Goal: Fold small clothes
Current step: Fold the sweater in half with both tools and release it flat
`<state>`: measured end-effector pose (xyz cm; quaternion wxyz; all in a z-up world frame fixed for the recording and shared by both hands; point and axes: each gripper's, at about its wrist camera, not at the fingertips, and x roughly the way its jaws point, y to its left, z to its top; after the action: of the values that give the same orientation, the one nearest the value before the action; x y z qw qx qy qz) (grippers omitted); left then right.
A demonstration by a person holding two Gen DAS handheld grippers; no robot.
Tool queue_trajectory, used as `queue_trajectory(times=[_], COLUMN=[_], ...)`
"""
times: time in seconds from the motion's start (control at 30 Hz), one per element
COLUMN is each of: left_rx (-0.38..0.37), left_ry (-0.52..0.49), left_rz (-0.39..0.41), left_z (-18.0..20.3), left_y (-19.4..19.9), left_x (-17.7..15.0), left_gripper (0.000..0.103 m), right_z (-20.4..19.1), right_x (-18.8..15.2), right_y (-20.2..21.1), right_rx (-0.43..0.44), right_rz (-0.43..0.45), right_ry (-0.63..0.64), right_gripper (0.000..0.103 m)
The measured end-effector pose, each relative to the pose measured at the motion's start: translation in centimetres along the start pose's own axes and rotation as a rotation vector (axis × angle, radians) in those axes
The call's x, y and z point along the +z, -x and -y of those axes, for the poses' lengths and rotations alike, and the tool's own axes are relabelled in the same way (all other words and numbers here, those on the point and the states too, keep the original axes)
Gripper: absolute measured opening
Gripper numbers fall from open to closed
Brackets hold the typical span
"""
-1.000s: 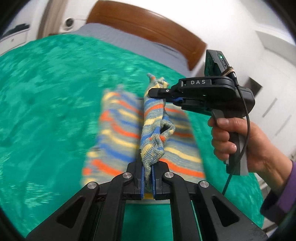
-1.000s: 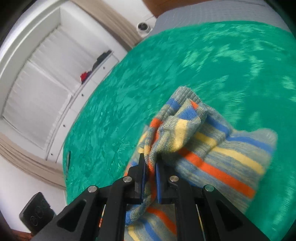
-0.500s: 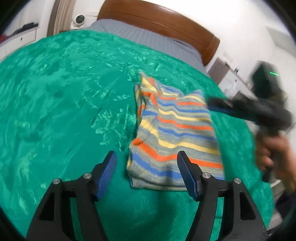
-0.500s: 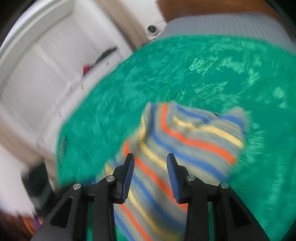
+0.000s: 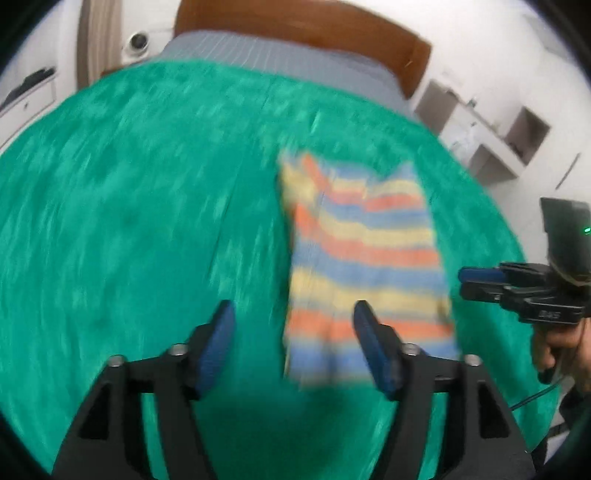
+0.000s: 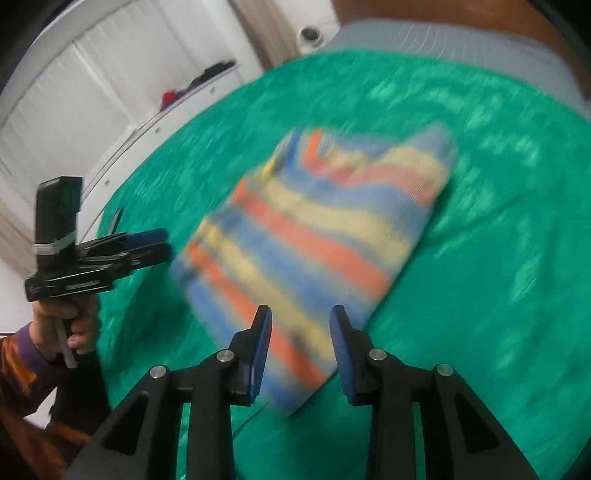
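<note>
Both grippers, left (image 5: 291, 314) and right (image 6: 301, 325), have released the apparently folded striped garment (image 5: 362, 258), fingers now apart.

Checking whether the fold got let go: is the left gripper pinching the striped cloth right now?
No, the left gripper is open and the striped cloth lies flat on the green blanket.

Green-covered bed (image 5: 147, 221) with wooden headboard (image 5: 303, 22), white walls, open white shelving (image 5: 491, 136), pale cabinets (image 6: 74, 96).
</note>
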<state>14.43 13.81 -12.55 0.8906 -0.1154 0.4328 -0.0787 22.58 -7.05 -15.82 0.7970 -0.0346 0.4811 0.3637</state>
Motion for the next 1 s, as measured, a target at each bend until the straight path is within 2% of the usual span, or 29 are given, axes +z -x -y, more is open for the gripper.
queue_trajectory(times=[0.03,0.1,0.17,0.2,0.23,0.27,0.3,0.33,0.37,0.43,0.5,0.6,0.67,0.7,0.73,0.77,0.8,0.83,0.93,0.97,1.0], left_rx=[-0.028,-0.033,0.027,0.064,0.132,0.155,0.147,0.134,0.140,0.107,0.041,-0.020,-0.010,0.010,0.037,0.047,0.060,0.075,0.093,0.095,0.099], left_ry=[-0.003,-0.012,-0.006,0.000,0.011,0.018,0.032,0.036,0.035,0.039,0.057,0.041,0.007,-0.009,-0.028,-0.040,-0.051,-0.058,-0.058,-0.048,-0.038], left_rz=[-0.006,-0.032,-0.062,-0.084,-0.130,-0.156,-0.170,-0.159,-0.154,-0.115,-0.080,-0.081,-0.115,-0.147,-0.190,-0.210,-0.196,-0.191,-0.192,-0.187,-0.173], left_z=[0.1,0.6,0.4,0.0,-0.8,-1.2,-1.9,-2.1,-2.2,-2.5,-2.9,-2.5,-1.8,-1.6,-1.5,-1.4,-1.5,-1.2,-1.1,-0.9,-0.7], left_y=[-1.0,-3.7,-6.9,-8.5,-10.7,-11.4,-12.2,-11.9,-11.4,-9.2,-6.7,-4.6,-4.6,-4.9,-5.4,-5.5,-5.1,-4.5,-2.2,-1.2,0.0], left_x=[1.9,4.2,5.9,6.3,6.4,5.9,5.5,5.3,5.2,4.9,3.9,1.9,0.5,-0.4,-1.7,-2.7,-3.7,-4.2,-4.9,-5.3,-5.7], left_gripper=[0.083,0.083,0.077,0.067,0.057,0.055,0.055,0.055,0.055,0.056,0.065,0.067,0.066,0.059,0.047,0.047,0.046,0.046,0.047,0.050,0.065], right_z=[0.8,1.6,1.9,2.4,3.1,3.7,4.8,5.5,5.4,4.5,3.3,0.5,-1.5,-2.4,-2.7,-3.0,-3.0,-2.9,-3.1,-3.2,-3.5], right_x=[1.4,4.0,6.3,6.9,7.4,7.4,6.9,6.3,6.2,6.0,5.5,4.1,2.3,0.9,-0.4,-1.6,-3.2,-4.8,-7.3,-7.5,-7.8], right_y=[0.3,0.1,-1.3,-2.0,-3.0,-4.7,-6.6,-8.0,-8.1,-6.7,-4.4,-1.5,-0.4,-0.3,-0.6,-1.3,-2.4,-3.3,-1.9,-1.2,-0.2], right_rx=[-0.025,-0.043,-0.052,-0.049,-0.048,-0.058,-0.076,-0.087,-0.092,-0.113,-0.123,-0.092,-0.046,-0.021,-0.012,-0.007,-0.013,-0.031,-0.058,-0.077,-0.097], right_rz=[0.022,0.047,0.057,0.057,0.045,0.020,-0.030,-0.066,-0.044,-0.011,0.032,0.058,0.053,0.037,0.018,-0.010,-0.068,-0.114,-0.078,-0.077,-0.054], right_ry=[-0.005,-0.011,-0.026,-0.035,-0.047,-0.071,-0.112,-0.141,-0.136,-0.120,-0.101,-0.037,-0.008,-0.005,-0.011,-0.022,-0.040,-0.058,-0.116,-0.133,-0.147], right_gripper=[0.034,0.034,0.034,0.034,0.034,0.034,0.033,0.033,0.032,0.032,0.032,0.032,0.032,0.032,0.032,0.032,0.032,0.033,0.032,0.032,0.033])
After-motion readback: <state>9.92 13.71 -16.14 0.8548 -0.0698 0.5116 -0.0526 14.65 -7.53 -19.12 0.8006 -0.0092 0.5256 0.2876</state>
